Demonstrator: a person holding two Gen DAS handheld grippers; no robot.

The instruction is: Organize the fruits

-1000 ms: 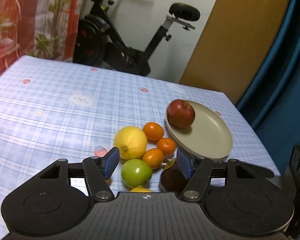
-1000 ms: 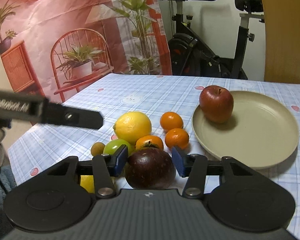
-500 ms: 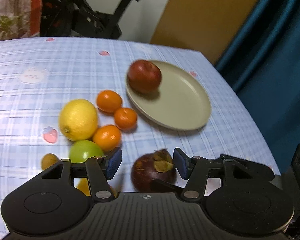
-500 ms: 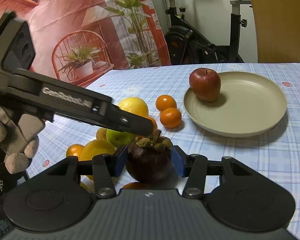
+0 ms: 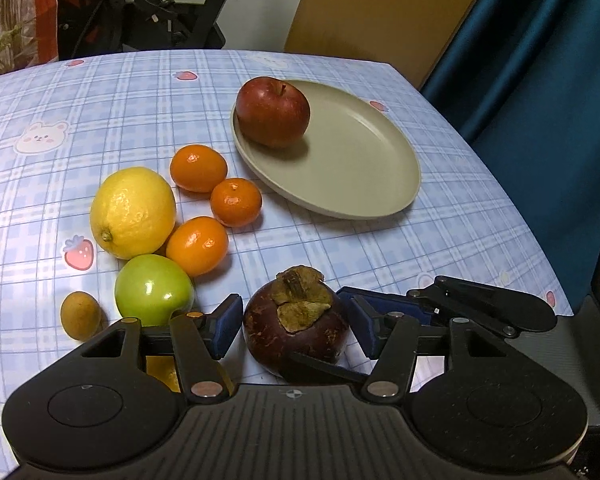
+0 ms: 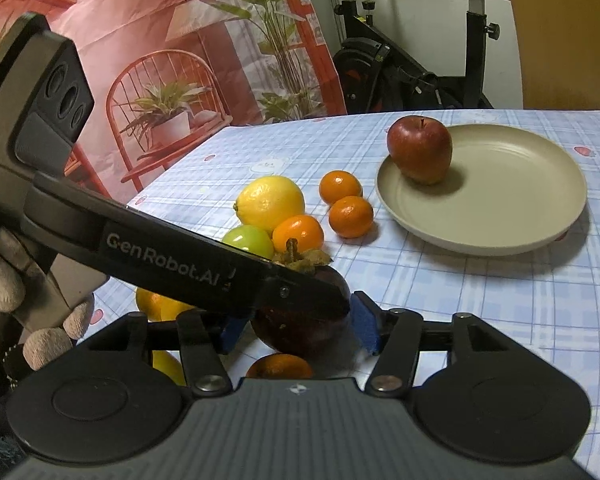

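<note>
- Mangosteen, dark purple and round with a dry brown calyx (image 5: 300,340), is sitting at the near edge of the blue checked tablecloth (image 5: 440,248), and both tools are straddling it crosswise.
- Right gripper (image 6: 298,326): jaws have just been opening. They were clamping the fruit half a second ago; now a gap is showing at each blue pad, so it is letting go.
- Left gripper (image 5: 294,320) has swung in over the fruit. Its jaws have just been opening a little and are standing half-wide, with the pads flanking the fruit and not visibly pressing.
- Reading: a handover is under way and neither tool is carrying the fruit.
- Whether it is resting fully on the cloth I cannot tell.
- Orientation: the calyx is pointing up, tilting slightly away from the right camera. The body is near-spherical, so the stem axis is the only one, close to upright.
- Farther off, the beige round plate (image 5: 380,184) is holding only the red apple (image 5: 273,111), so space is remaining.
</note>
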